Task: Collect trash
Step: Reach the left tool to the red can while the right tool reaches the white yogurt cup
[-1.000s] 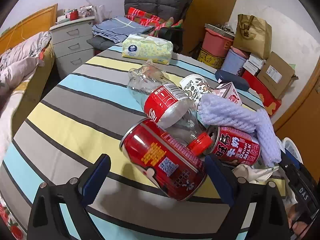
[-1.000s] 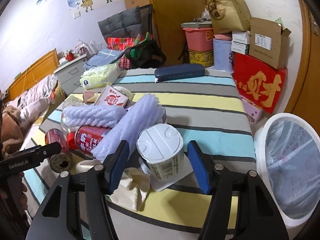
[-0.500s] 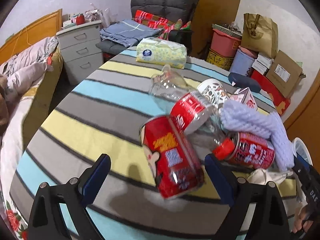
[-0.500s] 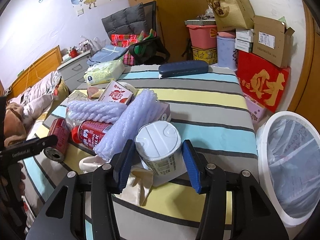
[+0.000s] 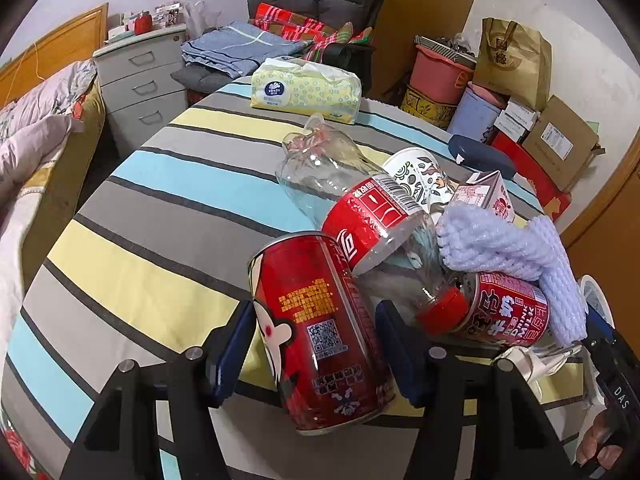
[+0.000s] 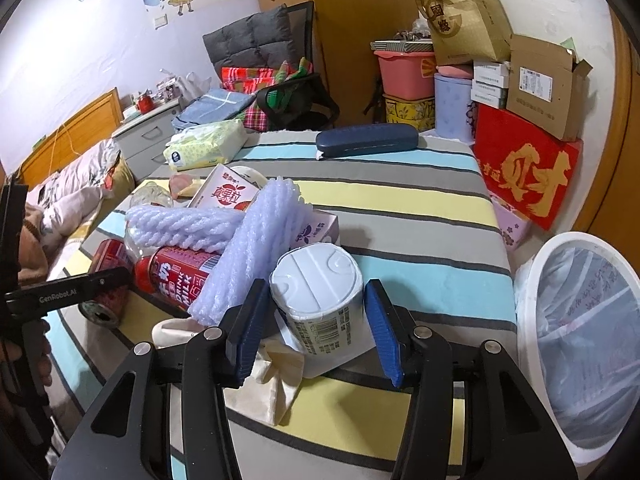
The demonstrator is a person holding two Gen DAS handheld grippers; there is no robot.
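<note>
A red drink can [image 5: 316, 320] lies between the blue pads of my left gripper [image 5: 316, 348], whose jaws are closing and touch it on both sides. Behind it are a clear plastic bottle [image 5: 360, 204], a second red can [image 5: 504, 312] and lilac foam netting [image 5: 500, 240]. In the right wrist view my right gripper [image 6: 314, 320] is shut on an upturned white paper cup [image 6: 316, 280] that stands on crumpled paper. The left gripper's finger [image 6: 100, 280] shows there at the left, beside the can.
All this lies on a striped tablecloth [image 5: 160, 200]. A white bin [image 6: 524, 340] lined with a bag stands off the table's right edge. Farther back are a milk carton [image 5: 484, 196], a patterned cup [image 5: 416, 172], a tissue pack [image 5: 304, 90] and a blue case [image 6: 366, 140].
The left gripper's jaws went from wide apart to closed against the red can, which turned lengthwise between them. The right gripper's jaws narrowed onto the white cup.
</note>
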